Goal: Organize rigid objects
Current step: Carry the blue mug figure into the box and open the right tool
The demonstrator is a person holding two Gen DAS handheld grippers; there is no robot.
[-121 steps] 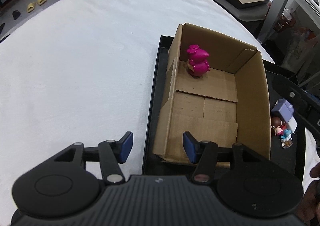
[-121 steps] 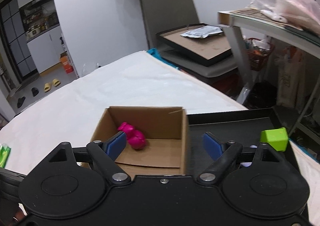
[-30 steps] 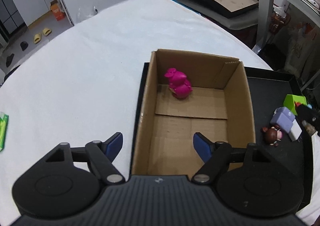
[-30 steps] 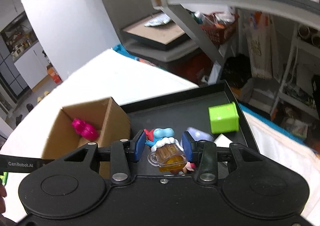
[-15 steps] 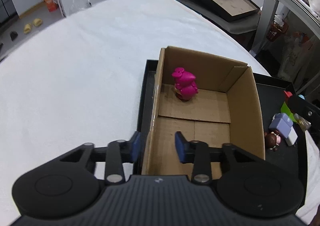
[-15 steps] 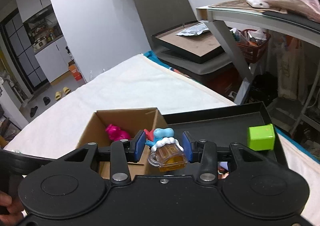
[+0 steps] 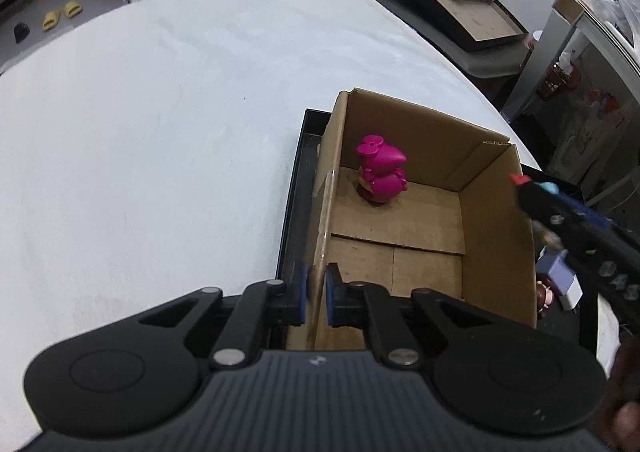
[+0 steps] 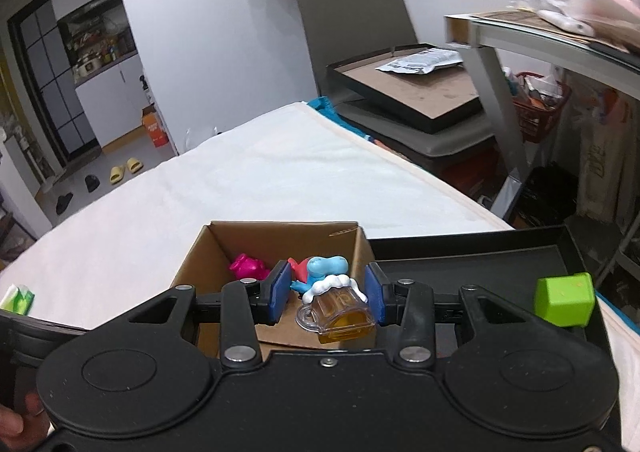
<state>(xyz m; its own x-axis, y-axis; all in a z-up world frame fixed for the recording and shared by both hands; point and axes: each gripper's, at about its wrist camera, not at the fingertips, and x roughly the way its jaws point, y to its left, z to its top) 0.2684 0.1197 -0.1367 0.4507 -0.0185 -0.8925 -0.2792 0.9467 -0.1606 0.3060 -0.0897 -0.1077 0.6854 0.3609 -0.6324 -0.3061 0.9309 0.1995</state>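
An open cardboard box (image 7: 496, 212) stands on a black tray (image 7: 294, 188) with a magenta figurine (image 7: 380, 176) upright at its far end. My left gripper (image 7: 316, 298) is shut on the box's near left wall. My right gripper (image 8: 326, 294) is shut on a blue figurine with a beer mug (image 8: 332, 300) and holds it above the box (image 8: 200, 256). The magenta figurine (image 8: 246, 267) shows inside. The right gripper also shows in the left wrist view (image 7: 536, 188) at the box's right wall.
A green cube (image 8: 564, 298) sits on the tray (image 8: 480, 248) to the right. A lilac block (image 7: 554, 270) and a small doll (image 7: 544, 294) lie right of the box. White cloth (image 7: 160, 132) covers the table. A green packet (image 8: 18, 298) lies far left.
My left gripper closed on the box's left wall. My right gripper picked the mug figurine off the tray and carried it left, over the box.
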